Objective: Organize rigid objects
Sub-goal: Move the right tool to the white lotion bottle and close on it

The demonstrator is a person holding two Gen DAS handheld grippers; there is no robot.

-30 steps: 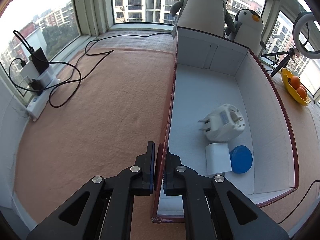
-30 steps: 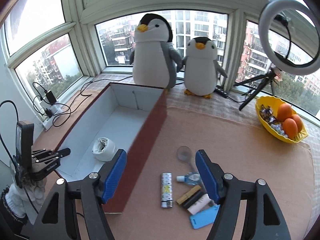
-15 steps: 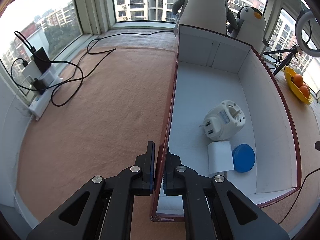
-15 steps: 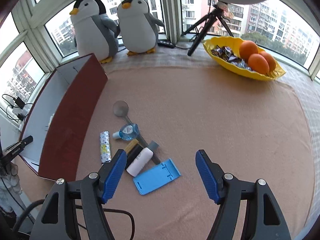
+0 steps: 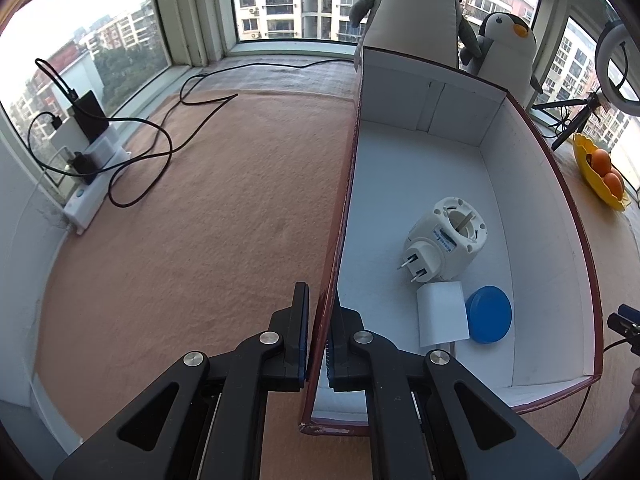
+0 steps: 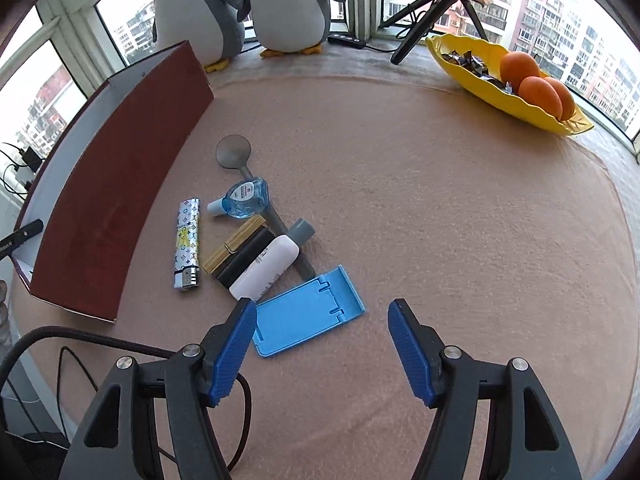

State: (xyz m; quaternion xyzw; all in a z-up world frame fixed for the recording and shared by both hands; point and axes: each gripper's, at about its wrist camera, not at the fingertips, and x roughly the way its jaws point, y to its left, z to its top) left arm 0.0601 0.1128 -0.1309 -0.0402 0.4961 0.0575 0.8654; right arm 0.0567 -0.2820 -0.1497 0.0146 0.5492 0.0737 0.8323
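My left gripper (image 5: pixel 318 332) is shut on the left wall of the red-brown box (image 5: pixel 347 184), one finger on each side of it. On the box's white floor lie a white plug adapter (image 5: pixel 448 240), a white block (image 5: pixel 442 314) and a blue round lid (image 5: pixel 489 314). My right gripper (image 6: pixel 321 306) points down over a blue phone stand (image 6: pixel 310 314). Its jaws are closing, and the stand lies between them without the pads pressing on it. Beyond it lie a white tube (image 6: pixel 266 266), a clothespin (image 6: pixel 234 244), a patterned lighter (image 6: pixel 187 244), a small blue bottle (image 6: pixel 242 200) and a grey spoon (image 6: pixel 234 152).
The box (image 6: pixel 120 184) stands left of the pile. A yellow dish with oranges (image 6: pixel 512 80) sits far right, with two plush penguins (image 6: pixel 288 4) and a tripod (image 6: pixel 432 8) at the back. A power strip with cables (image 5: pixel 92 176) lies left of the box. A dark cable (image 6: pixel 100 336) runs near my right gripper.
My right gripper has swung from beside the box over to the pile and come down, so the blue stand now lies between its fingers. The left gripper keeps its hold on the wall.
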